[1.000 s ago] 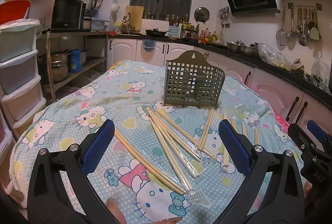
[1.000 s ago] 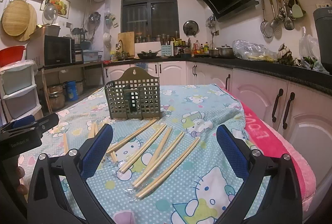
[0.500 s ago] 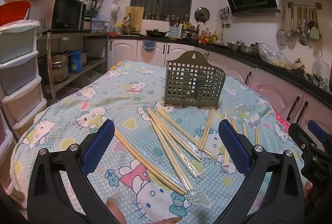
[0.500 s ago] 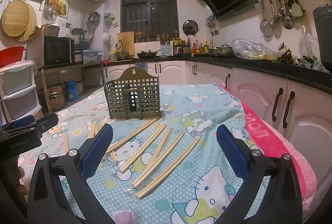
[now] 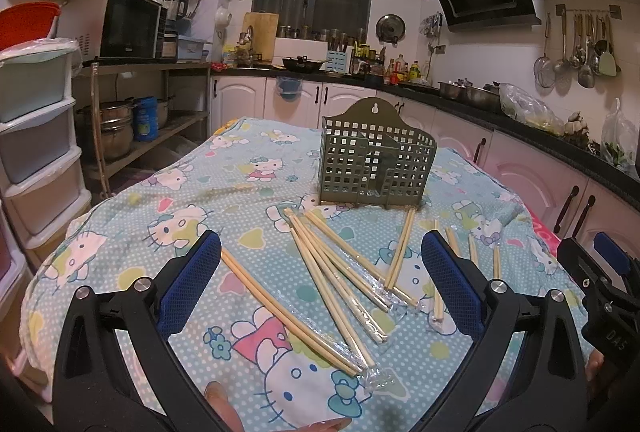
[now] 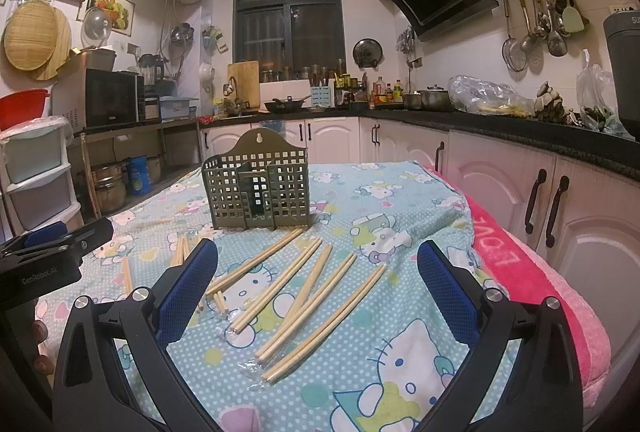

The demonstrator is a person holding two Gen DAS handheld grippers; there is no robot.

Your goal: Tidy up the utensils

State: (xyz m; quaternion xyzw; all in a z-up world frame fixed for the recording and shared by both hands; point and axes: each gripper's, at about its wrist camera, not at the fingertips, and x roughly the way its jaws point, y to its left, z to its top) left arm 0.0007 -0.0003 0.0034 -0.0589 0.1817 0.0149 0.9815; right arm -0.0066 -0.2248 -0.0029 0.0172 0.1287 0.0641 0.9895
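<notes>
In the left wrist view, the left gripper [image 5: 320,290] is seen with jaws wide, its blue textured pads [image 5: 191,288] holding nothing. Pale wooden chopsticks [image 5: 340,272], some in clear plastic sleeves, are scattered on the cartoon-printed cloth [image 5: 160,199] before a grey-green square-holed basket [image 5: 376,161]. In the right wrist view, the right gripper [image 6: 318,292] is likewise spread wide and empty above chopsticks [image 6: 308,296] lying just in front of the upright basket [image 6: 258,187].
</notes>
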